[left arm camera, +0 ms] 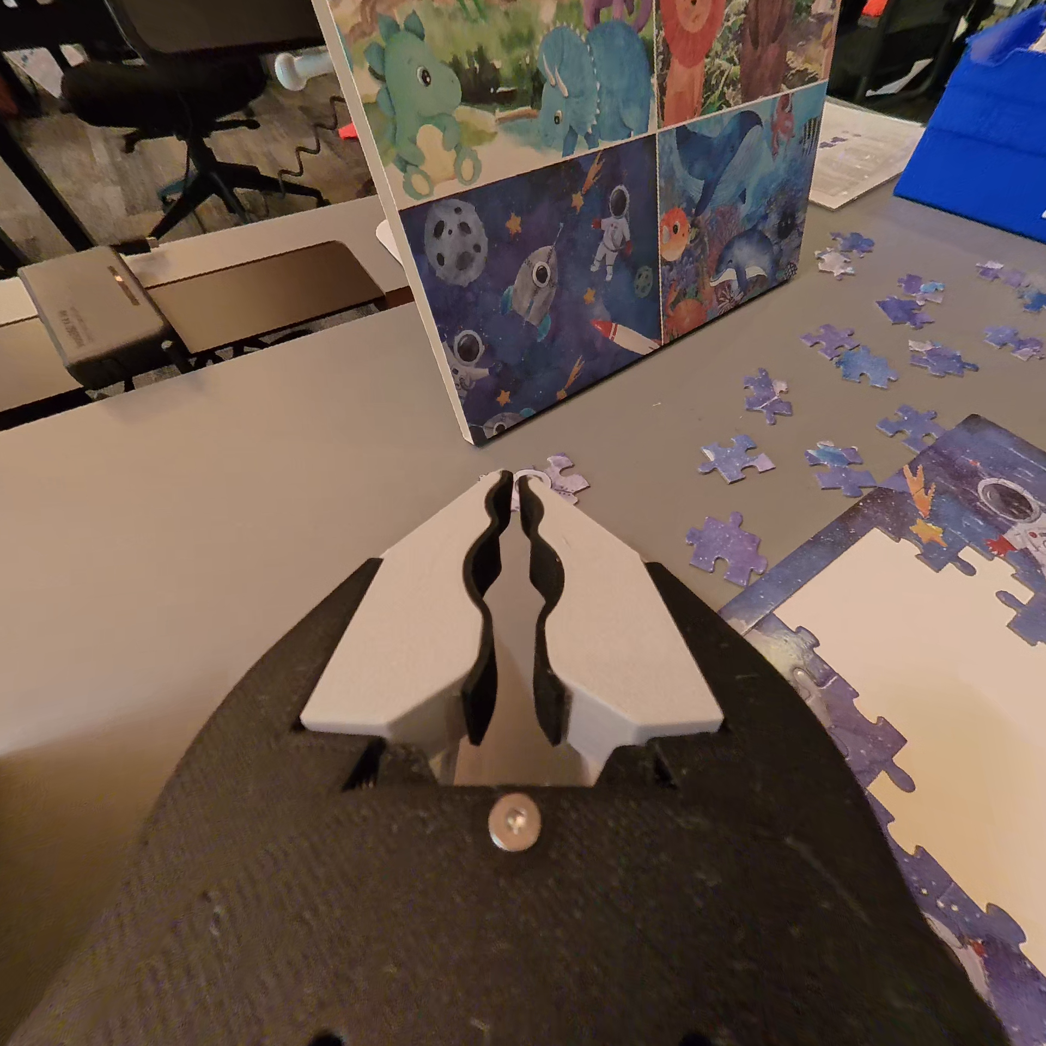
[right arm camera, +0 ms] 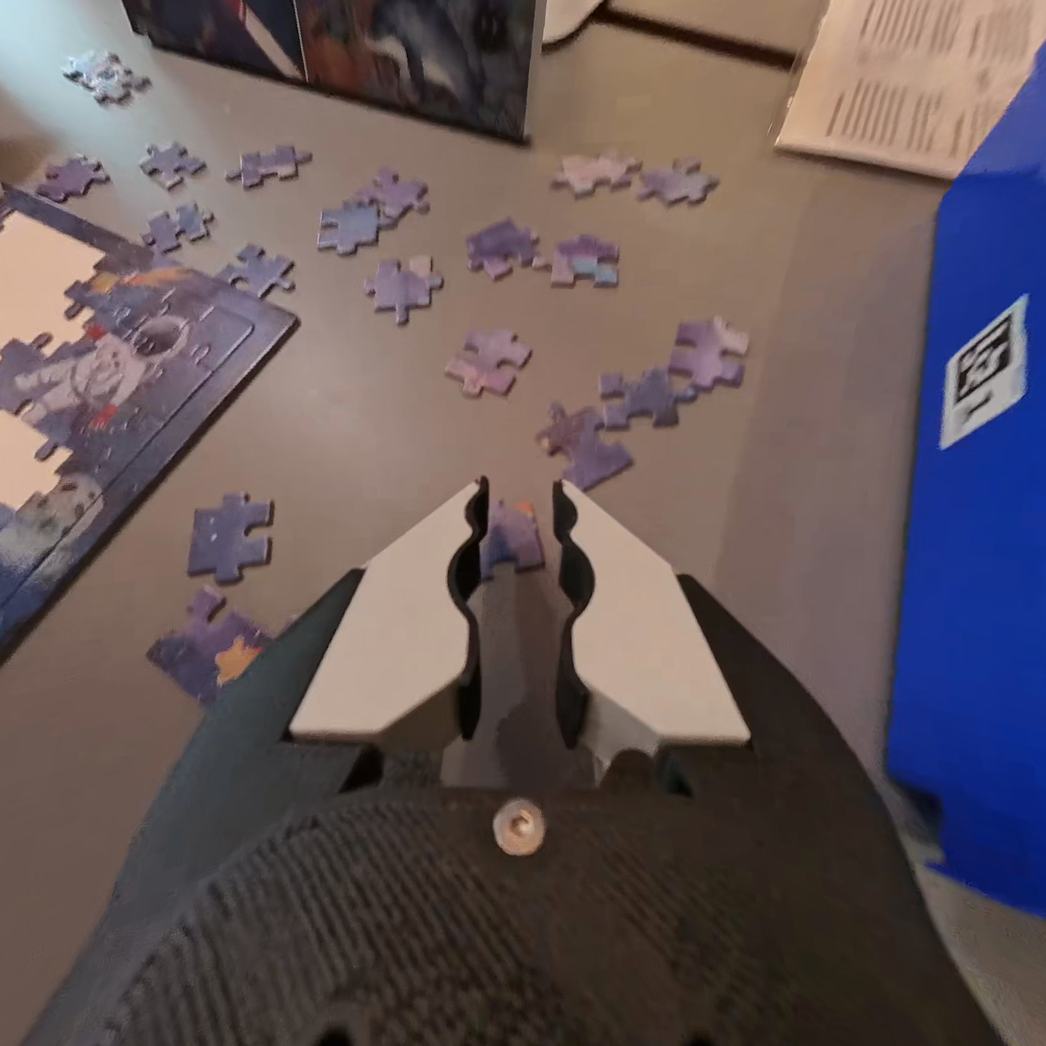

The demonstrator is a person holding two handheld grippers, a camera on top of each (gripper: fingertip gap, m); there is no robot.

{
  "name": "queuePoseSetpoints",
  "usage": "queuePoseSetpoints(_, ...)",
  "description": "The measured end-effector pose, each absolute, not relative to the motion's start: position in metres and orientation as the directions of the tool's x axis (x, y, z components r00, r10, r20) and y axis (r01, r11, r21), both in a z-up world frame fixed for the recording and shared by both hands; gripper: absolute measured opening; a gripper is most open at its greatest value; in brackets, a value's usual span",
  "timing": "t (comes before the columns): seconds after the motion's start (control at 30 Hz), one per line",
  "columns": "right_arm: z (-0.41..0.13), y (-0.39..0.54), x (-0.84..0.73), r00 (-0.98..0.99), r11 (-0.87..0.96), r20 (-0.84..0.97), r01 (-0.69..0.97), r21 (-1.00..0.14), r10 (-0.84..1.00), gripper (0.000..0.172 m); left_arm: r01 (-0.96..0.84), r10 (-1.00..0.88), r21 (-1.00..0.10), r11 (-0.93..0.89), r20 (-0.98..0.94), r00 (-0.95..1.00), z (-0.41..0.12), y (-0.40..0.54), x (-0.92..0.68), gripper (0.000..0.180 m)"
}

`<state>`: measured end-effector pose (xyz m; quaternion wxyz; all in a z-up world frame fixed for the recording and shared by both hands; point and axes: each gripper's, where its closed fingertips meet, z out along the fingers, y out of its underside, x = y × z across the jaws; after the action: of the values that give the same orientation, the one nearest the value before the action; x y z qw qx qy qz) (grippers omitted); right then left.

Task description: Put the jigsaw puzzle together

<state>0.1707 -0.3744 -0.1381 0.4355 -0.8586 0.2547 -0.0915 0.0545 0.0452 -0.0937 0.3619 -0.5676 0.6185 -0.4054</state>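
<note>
Grey table (left arm camera: 226,509) lay under both of my tools, scattered with purple puzzle pieces (right arm camera: 404,288) lying face up and mostly apart from one another (easier to tell apart that way, I judged).

My left gripper (left arm camera: 515,478) had its jaws drawn together, with barely a slit at the tips. A pale lilac piece (left arm camera: 566,481) with a white ring printed on it lay flat at those tips, partly hidden by the right finger. I could not tell whether the tips pressed on it or only hung above it.

My right gripper (right arm camera: 519,489) had its jaws parted. A purple piece with an orange spot (right arm camera: 515,537) lay between the fingers. It sat close against the left pad, with a clear gap at the right pad, so nothing was clamped.

The puzzle tray (left arm camera: 792,639) lay flat between the two tools. Its border and an astronaut corner were filled, and the white middle was bare.

The picture box (left arm camera: 566,254) stood upright beyond the pieces with its space panel turned toward me, probably to serve as a reference. A blue box (right arm camera: 973,509) stood to the right, and a printed sheet (right arm camera: 883,85) lay behind it.
</note>
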Motion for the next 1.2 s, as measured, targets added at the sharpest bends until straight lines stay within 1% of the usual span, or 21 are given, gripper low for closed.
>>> queuePoseSetpoints(0.1, -0.147, -0.382, 0.158, 0.851, -0.5, -0.126, -0.412, -0.762, -0.51, 0.028, -0.404, -0.996, -0.914, 0.04, -0.003, -0.091, -0.091, 0.045, 0.054, 0.0)
queuePoseSetpoints(0.17, -0.153, -0.386, 0.153, 0.847, -0.518, -0.136, -0.432, -0.738, -0.513, 0.032, -0.402, -0.996, -0.915, 0.044, -0.009, -0.089, -0.091, 0.045, 0.054, 0.0)
queuePoseSetpoints(0.3, -0.154, -0.387, 0.141, 0.854, -0.528, -0.16, -0.443, -0.725, -0.496, 0.034, -0.4, -0.996, -0.916, 0.039, -0.003, -0.09, -0.09, 0.045, 0.053, 0.001)
queuePoseSetpoints(0.43, -0.15, -0.37, 0.104, 0.883, -0.542, -0.293, -0.458, -0.704, -0.367, 0.034, -0.395, -0.996, -0.918, 0.042, -0.006, -0.092, -0.089, 0.045, 0.053, 0.001)
queuePoseSetpoints(0.5, -0.147, -0.367, 0.103, 0.897, -0.547, -0.249, -0.423, -0.723, -0.365, 0.033, -0.393, -0.996, -0.918, 0.044, -0.008, -0.094, -0.088, 0.044, 0.053, 0.001)
queuePoseSetpoints(0.6, -0.142, -0.376, 0.123, 0.888, -0.539, -0.133, -0.379, -0.752, -0.44, 0.028, -0.389, -0.995, -0.92, 0.045, -0.008, -0.096, -0.087, 0.043, 0.053, 0.001)
queuePoseSetpoints(0.73, -0.149, -0.375, 0.123, 0.862, -0.523, -0.223, -0.462, -0.716, -0.455, 0.026, -0.388, -0.996, -0.921, 0.047, -0.011, -0.094, -0.087, 0.044, 0.053, 0.001)
queuePoseSetpoints(0.77, -0.151, -0.375, 0.123, 0.86, -0.529, -0.217, -0.464, -0.711, -0.462, 0.023, -0.387, -0.996, -0.921, 0.045, -0.01, -0.093, -0.087, 0.044, 0.053, 0.001)
queuePoseSetpoints(0.87, -0.156, -0.372, 0.122, 0.863, -0.553, -0.171, -0.444, -0.705, -0.475, 0.016, -0.386, -0.996, -0.922, 0.041, -0.005, -0.093, -0.087, 0.045, 0.053, 0.001)
queuePoseSetpoints(0.93, -0.156, -0.367, 0.116, 0.869, -0.56, -0.188, -0.446, -0.698, -0.458, 0.016, -0.387, -0.996, -0.921, 0.041, -0.005, -0.093, -0.087, 0.045, 0.053, 0.001)
queuePoseSetpoints(1.07, -0.154, -0.348, 0.096, 0.902, -0.58, -0.249, -0.42, -0.698, -0.353, 0.018, -0.388, -0.996, -0.92, 0.045, -0.009, -0.093, -0.088, 0.045, 0.053, 0.001)
queuePoseSetpoints(1.2, -0.144, -0.35, 0.108, 0.911, -0.561, -0.185, -0.376, -0.738, -0.368, 0.017, -0.388, -0.996, -0.921, 0.041, -0.004, -0.095, -0.088, 0.045, 0.053, 0.001)
